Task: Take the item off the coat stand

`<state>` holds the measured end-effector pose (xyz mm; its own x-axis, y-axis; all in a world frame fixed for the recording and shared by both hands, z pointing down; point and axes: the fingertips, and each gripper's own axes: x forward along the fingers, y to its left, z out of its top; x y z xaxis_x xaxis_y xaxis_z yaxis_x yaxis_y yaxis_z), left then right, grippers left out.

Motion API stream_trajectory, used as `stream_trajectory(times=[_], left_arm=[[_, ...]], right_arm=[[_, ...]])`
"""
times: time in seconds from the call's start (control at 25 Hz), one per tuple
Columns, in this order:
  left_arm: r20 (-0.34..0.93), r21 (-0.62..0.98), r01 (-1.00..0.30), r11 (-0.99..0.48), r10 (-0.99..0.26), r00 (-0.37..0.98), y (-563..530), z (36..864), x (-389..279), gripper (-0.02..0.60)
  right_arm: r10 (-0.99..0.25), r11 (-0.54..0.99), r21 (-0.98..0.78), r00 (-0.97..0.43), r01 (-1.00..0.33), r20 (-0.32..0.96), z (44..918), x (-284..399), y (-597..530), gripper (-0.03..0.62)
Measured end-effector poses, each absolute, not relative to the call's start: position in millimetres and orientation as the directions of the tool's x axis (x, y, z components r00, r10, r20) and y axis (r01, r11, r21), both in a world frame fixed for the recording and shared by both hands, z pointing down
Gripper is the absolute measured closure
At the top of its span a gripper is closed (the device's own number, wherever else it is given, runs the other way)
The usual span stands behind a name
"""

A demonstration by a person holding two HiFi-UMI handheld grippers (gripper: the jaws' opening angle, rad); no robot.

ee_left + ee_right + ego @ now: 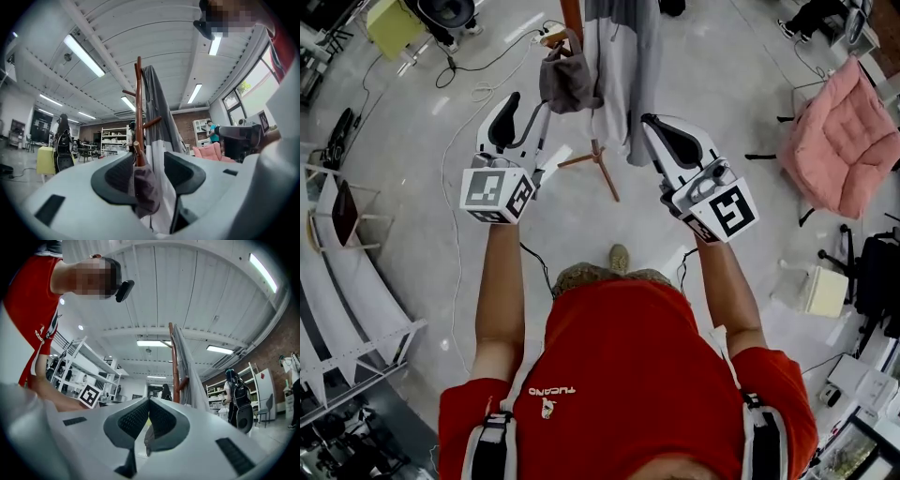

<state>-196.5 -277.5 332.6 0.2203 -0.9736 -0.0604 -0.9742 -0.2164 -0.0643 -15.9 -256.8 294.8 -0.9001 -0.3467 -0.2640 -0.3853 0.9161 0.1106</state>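
Person: red shirt (628,375), both arms held out toward the stand
Right gripper (654,125): fingers together with nothing in them, up just beside the grey coat (623,56)
Left gripper (532,99): fingers wide apart; its own view shows the small dark bag (567,82) in the gap, but the pads do not press on it
Bag: not off yet; it hangs from a short low peg (137,151) on the coat stand (138,103), close by the grey coat
Step in hand: most likely getting a hold on the bag with the left gripper
How to do it well: push the left gripper a little further in so the top of the bag sits deep between the pads, then close on the bunched cloth near the peg, not on the floppy bottom
Next: lift up and along the slanted peg so the bag slides off
Watch out: a hard pull straight back could tip the thin stand or drag the coat along
Far off: a pink chair (848,141), well apart and not in the way
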Motion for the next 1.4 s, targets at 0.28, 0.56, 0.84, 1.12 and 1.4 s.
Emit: stream_trajectory(times=[0.28, 0.56, 0.84, 1.12, 1.4], left_arm=[[0.047, -0.088, -0.970, -0.228, -0.973, 0.225, -341, 373, -209, 0.357], [0.134, -0.058, -0.966, -0.250, -0.961, 0.241, -388, 417, -228, 0.354], [0.153, -0.040, -0.954, -0.296, -0.946, 0.287, -414, 433, -228, 0.384], [0.138, -0.011, -0.968, -0.251, -0.959, 0.247, -416, 423, -231, 0.559], [0.072, -0.005, -0.975, -0.221, -0.973, 0.220, -392, 386, -235, 0.561]], right_arm=[[-0.382, 0.906, 0.082, -0.885, -0.415, -0.266, 303, -18, -291, 0.569], [-0.432, 0.884, 0.090, -0.874, -0.459, -0.223, 309, -27, -304, 0.569], [-0.482, 0.860, 0.087, -0.857, -0.502, -0.183, 318, -32, -303, 0.569], [-0.512, 0.844, 0.072, -0.839, -0.531, -0.183, 321, -25, -309, 0.569], [-0.498, 0.854, 0.062, -0.845, -0.517, -0.196, 320, -31, -300, 0.569]])
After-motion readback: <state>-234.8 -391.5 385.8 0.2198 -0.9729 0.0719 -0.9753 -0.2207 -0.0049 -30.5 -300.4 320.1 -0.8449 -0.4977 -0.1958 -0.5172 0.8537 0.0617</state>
